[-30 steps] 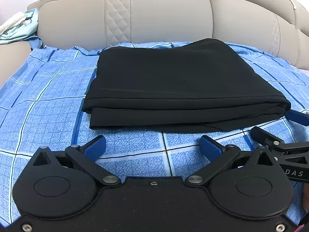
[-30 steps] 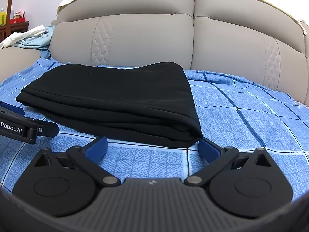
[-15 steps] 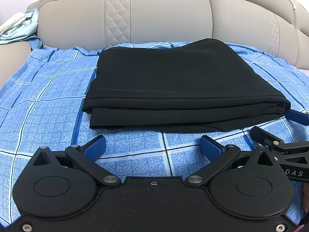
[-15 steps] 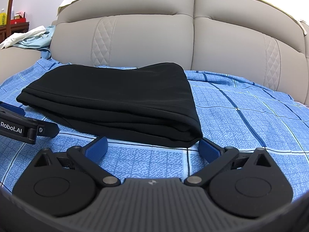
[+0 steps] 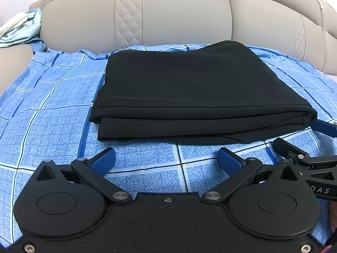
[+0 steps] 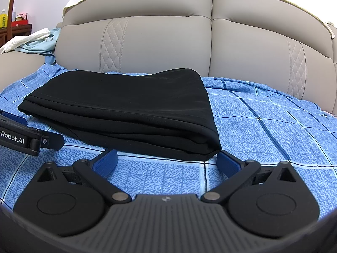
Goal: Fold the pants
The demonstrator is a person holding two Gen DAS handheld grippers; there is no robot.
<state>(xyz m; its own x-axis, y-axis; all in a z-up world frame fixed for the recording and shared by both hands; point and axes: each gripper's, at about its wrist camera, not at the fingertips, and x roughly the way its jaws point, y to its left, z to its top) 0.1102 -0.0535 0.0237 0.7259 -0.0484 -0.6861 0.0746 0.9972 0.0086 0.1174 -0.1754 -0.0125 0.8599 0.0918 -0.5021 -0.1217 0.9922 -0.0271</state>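
Note:
The black pants [image 5: 189, 92] lie folded into a flat rectangular stack on the blue checked sheet [image 5: 52, 116], also seen as the black pants [image 6: 126, 113] in the right wrist view. My left gripper [image 5: 166, 161] is open just in front of the stack's near edge, nothing between its blue pads. My right gripper [image 6: 166, 161] is open too, its right pad close beside the stack's near right corner. The right gripper [image 5: 303, 145] shows at the right edge of the left wrist view; the left gripper [image 6: 27, 135] appears at the left edge of the right wrist view.
A beige padded sofa back [image 6: 168, 42] rises behind the sheet. Light blue and white clothes [image 6: 35, 41] lie piled on the left armrest. A wooden shelf with bottles [image 6: 10, 21] stands far left. Bare sheet [image 6: 273, 130] stretches right of the pants.

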